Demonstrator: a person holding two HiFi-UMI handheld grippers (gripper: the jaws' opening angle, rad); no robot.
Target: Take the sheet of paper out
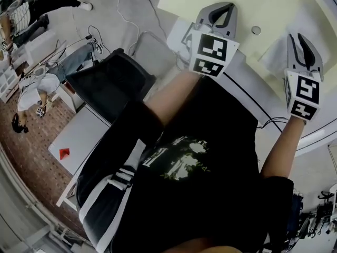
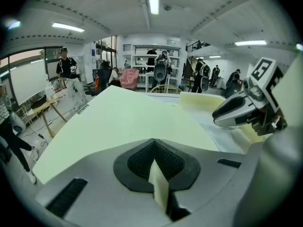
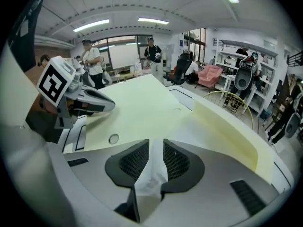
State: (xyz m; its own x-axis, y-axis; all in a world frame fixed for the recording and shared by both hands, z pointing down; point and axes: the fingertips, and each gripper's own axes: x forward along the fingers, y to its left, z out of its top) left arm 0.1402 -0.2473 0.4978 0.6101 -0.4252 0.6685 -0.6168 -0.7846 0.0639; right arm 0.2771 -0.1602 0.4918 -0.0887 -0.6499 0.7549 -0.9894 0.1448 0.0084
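Yellow sheet [image 2: 123,122] is pinched in left gripper [image 2: 156,162] jaws, white film [image 3: 149,176] in right gripper [image 3: 151,148] jaws; draw apart steadily, sheet flat.

Both bare forearms reach forward from the black-shirted torso, the left forearm [image 1: 174,96] angled up toward the middle and the right forearm [image 1: 284,146] rising nearly straight at the right side. The left gripper [image 1: 220,9] points away from the body with its marker cube [image 1: 212,53] facing the camera. Its jaws are pressed together on the edge of a pale yellow sheet of paper [image 2: 158,186]. The right gripper [image 1: 301,40] lies alongside, apart from the left one, its marker cube [image 1: 303,95] nearest the wrist. Its jaws are clamped on a thin, crinkled white film [image 3: 150,174].
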